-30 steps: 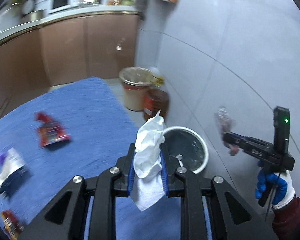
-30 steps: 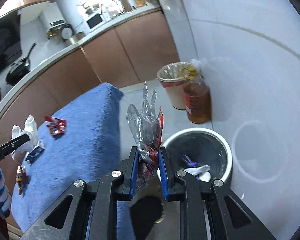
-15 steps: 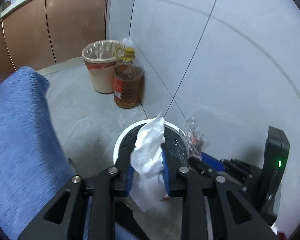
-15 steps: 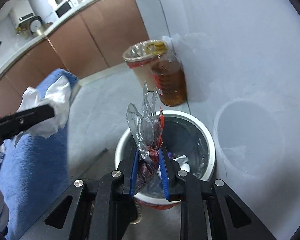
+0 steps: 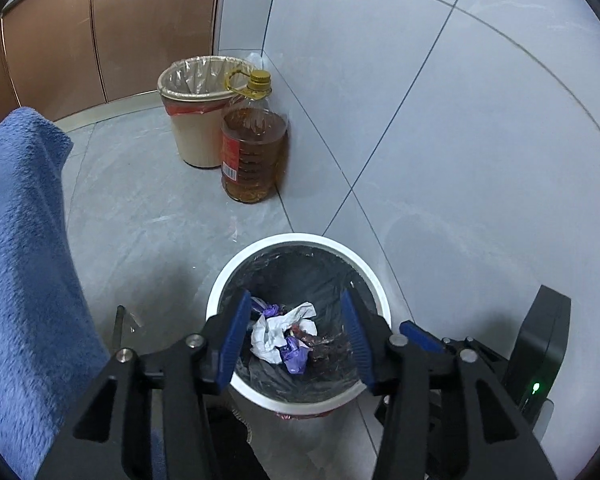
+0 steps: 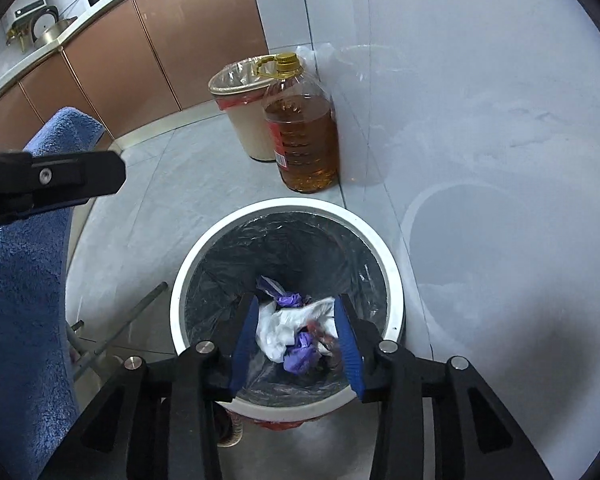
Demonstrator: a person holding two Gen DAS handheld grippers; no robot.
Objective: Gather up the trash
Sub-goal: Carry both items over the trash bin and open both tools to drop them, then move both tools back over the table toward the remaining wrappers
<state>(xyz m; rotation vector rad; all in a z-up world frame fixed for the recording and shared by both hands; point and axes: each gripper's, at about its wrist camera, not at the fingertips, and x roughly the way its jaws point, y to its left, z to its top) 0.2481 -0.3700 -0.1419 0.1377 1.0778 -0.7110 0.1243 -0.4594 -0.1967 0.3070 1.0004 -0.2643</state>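
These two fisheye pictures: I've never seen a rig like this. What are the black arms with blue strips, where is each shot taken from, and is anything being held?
There is no robot here. A person carries a hand-held pair of tongs in each hand, and a camera on each looks forward along its two fingers. The black arms with blue pads at the bottom of each picture are those tongs.

One picture comes from the left tongs, the other from the right tongs. Both point down into a white-rimmed bin with a dark liner, standing on the grey floor by the wall. Both pairs are opening and nothing is between the pads. Crumpled white tissue and purple scraps lie inside the bin.

Behind it stand a beige lined bin and an oil bottle. A blue cloth covers a surface on the left.
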